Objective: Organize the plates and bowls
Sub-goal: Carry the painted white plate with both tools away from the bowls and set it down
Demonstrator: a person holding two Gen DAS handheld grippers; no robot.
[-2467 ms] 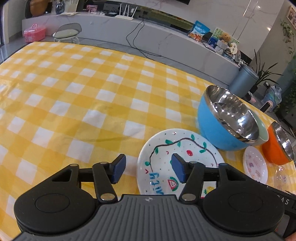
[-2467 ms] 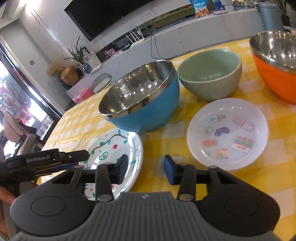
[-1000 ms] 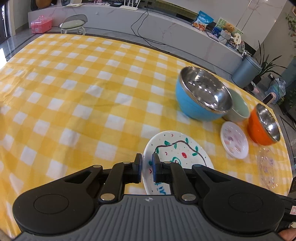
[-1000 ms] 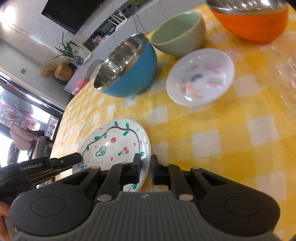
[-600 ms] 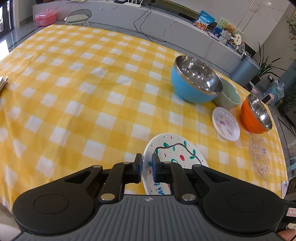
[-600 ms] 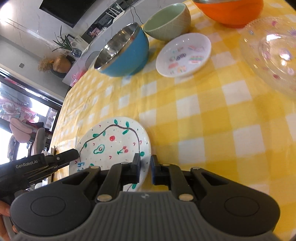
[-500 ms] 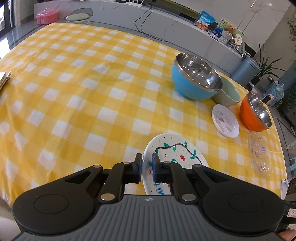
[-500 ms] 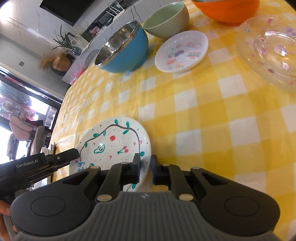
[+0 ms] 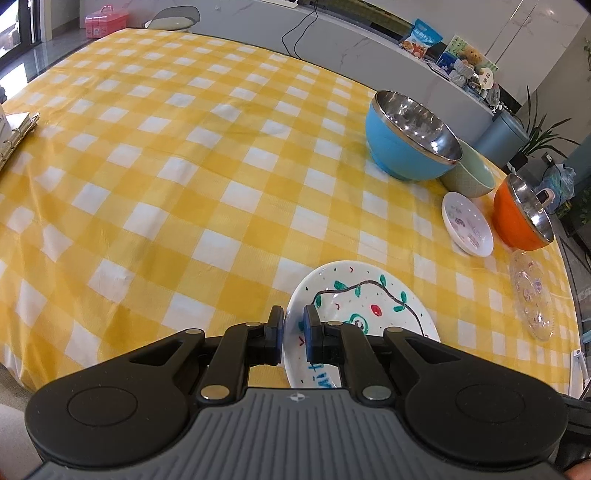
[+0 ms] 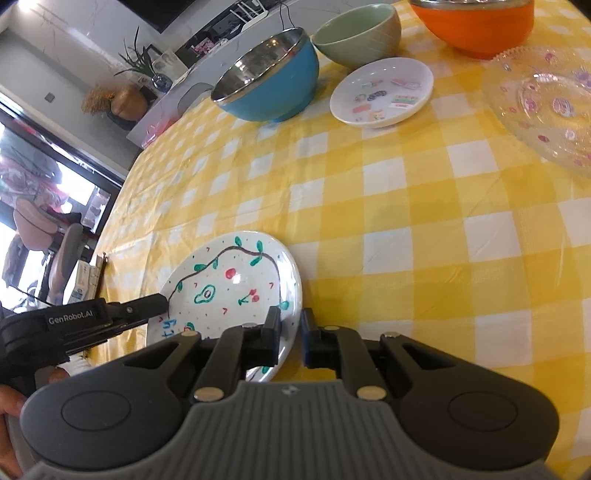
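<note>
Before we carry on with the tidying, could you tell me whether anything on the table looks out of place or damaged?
Nothing looks broken or spilled. The one oddity: the painted plate is gripped at opposite rims by the left claw and the right claw at once.

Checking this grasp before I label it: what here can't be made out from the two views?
- Painted plate: near edge hidden behind the left gripper body, left wrist view.
- Orange bowl: top cut by frame edge, right wrist view.
- Green bowl: partly hidden behind blue bowl, left wrist view.

Each black claw (image 9: 293,334) has blue pads (image 9: 307,325), silver screws, ribbed grey housing.
</note>
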